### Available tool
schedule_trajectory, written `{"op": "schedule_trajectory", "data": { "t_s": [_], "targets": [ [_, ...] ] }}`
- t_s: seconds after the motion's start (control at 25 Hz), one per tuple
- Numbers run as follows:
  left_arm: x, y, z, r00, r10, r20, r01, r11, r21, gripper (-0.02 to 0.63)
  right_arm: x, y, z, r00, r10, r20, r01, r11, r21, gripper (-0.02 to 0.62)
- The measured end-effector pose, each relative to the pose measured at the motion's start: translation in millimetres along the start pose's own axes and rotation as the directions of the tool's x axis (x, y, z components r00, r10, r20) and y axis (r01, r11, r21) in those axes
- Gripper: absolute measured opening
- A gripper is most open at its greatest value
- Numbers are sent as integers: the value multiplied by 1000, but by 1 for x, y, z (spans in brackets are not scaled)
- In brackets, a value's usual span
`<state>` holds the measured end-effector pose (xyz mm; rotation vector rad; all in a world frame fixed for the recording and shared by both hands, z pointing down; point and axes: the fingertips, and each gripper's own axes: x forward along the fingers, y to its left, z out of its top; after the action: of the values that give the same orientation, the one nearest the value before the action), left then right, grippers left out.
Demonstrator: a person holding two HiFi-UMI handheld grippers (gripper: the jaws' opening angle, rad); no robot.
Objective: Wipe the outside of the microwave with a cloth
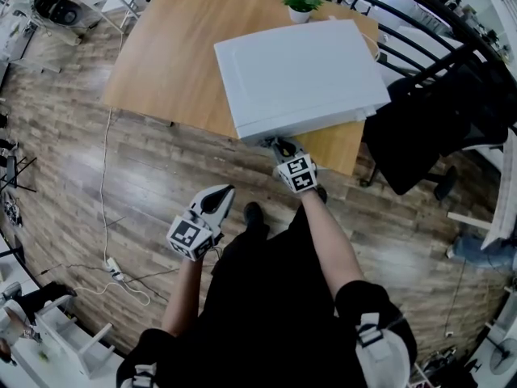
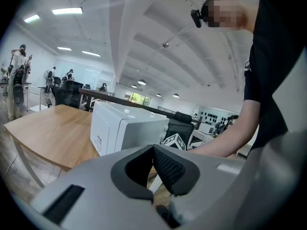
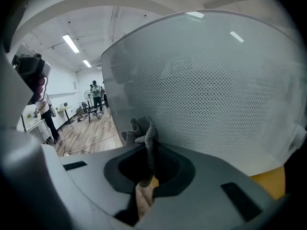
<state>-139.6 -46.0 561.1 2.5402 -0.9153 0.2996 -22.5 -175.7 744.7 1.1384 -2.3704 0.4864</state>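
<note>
A white microwave (image 1: 299, 75) stands on the wooden table (image 1: 170, 55), near its front right edge. My right gripper (image 1: 284, 148) is shut on a grey cloth (image 3: 144, 133) and holds it against the lower front of the microwave. In the right gripper view the dotted door window (image 3: 216, 90) fills the frame just past the cloth. My left gripper (image 1: 222, 194) hangs back from the table over the floor, shut with nothing in it. In the left gripper view the left gripper (image 2: 153, 150) points toward the microwave (image 2: 124, 128) from its left side.
A small potted plant (image 1: 300, 2) stands at the table's far edge behind the microwave. A black chair (image 1: 436, 128) is close on the right. A white cable with a power strip (image 1: 113, 269) lies on the wood floor at left.
</note>
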Motion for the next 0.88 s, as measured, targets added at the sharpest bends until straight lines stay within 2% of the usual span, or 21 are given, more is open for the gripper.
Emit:
{"op": "schedule_trajectory", "data": {
  "t_s": [0.44, 0.88],
  "targets": [
    [26, -6, 13, 1000, 15, 0, -15, 1000, 9, 3, -15, -44, -12, 1000, -15, -26, 15, 1000, 16, 21],
    [55, -24, 20, 1000, 2, 2, -2, 1000, 17, 3, -48, -110, -23, 995, -95, -23, 97, 993, 68, 21]
  ]
}}
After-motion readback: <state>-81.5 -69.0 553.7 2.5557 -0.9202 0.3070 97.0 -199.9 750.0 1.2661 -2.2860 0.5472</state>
